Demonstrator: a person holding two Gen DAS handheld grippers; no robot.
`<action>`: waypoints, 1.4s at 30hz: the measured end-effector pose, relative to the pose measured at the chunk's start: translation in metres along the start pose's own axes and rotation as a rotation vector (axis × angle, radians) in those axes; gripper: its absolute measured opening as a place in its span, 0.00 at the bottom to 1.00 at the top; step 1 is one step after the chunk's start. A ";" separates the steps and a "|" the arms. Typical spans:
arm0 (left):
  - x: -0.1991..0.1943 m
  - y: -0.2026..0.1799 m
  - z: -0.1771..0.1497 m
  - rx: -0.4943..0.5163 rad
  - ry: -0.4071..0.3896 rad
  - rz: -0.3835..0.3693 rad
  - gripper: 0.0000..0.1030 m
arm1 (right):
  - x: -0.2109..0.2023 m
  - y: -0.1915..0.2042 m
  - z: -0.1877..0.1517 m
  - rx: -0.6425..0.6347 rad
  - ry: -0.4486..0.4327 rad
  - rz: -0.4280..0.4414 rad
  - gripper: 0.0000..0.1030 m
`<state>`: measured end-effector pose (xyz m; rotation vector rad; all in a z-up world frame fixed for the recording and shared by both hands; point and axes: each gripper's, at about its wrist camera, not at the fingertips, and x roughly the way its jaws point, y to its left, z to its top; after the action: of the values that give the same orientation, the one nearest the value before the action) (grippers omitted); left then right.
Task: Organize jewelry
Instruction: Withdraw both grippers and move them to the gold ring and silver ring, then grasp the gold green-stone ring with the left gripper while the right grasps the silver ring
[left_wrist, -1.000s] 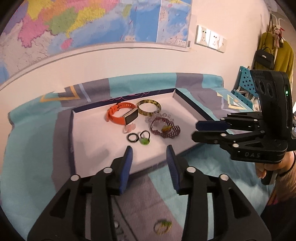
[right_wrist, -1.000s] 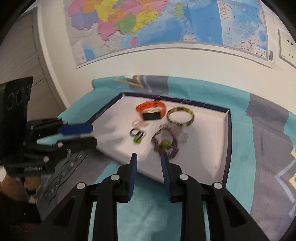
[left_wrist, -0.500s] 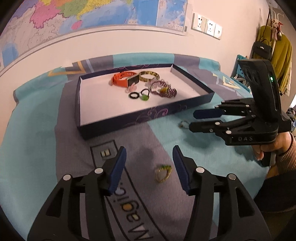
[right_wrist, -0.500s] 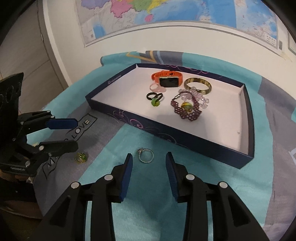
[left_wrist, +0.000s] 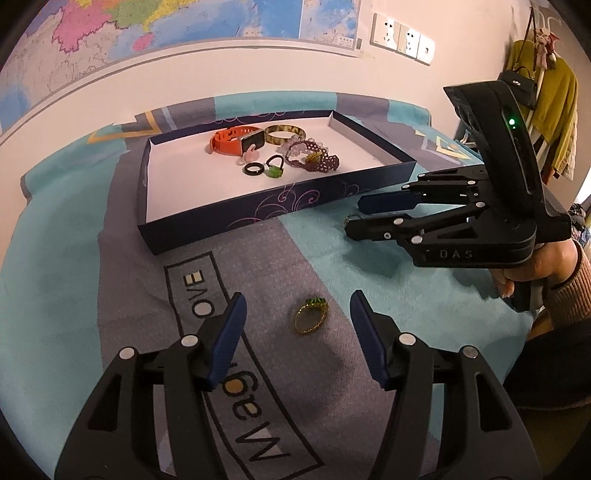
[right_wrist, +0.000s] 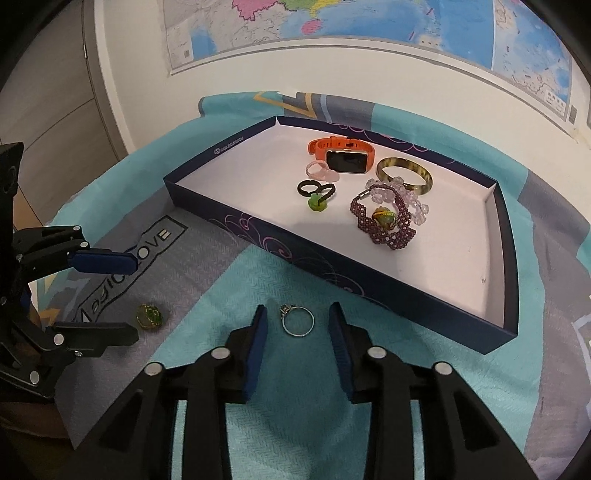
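Gold ring (left_wrist: 311, 316) framed between spread left fingers (left_wrist: 226, 341), silver ring (right_wrist: 297, 320) between spread right fingers (right_wrist: 255, 345): best lowered squarely, closed gently before tray (right_wrist: 369, 273).

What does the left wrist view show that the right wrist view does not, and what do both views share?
Only the left wrist view shows the wall sockets and the hanging yellow coat. Only the right wrist view shows the silver ring whole, lying between the right tool and its open fingers. Both show the navy tray holding jewelry, the gold green-stone ring on the cloth, and the wall map.
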<state>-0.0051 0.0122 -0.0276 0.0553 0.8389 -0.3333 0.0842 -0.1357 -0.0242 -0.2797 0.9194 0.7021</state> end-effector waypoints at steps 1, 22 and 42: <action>0.000 0.000 0.000 0.001 0.002 -0.001 0.56 | 0.000 0.000 0.000 -0.001 0.000 -0.001 0.25; 0.011 -0.007 0.000 0.006 0.057 -0.005 0.15 | -0.010 -0.012 -0.009 0.051 -0.016 0.019 0.16; 0.010 -0.002 0.009 -0.027 0.034 -0.001 0.12 | -0.022 -0.019 -0.017 0.099 -0.054 0.046 0.16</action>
<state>0.0070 0.0058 -0.0285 0.0358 0.8766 -0.3226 0.0772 -0.1684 -0.0175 -0.1517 0.9084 0.7016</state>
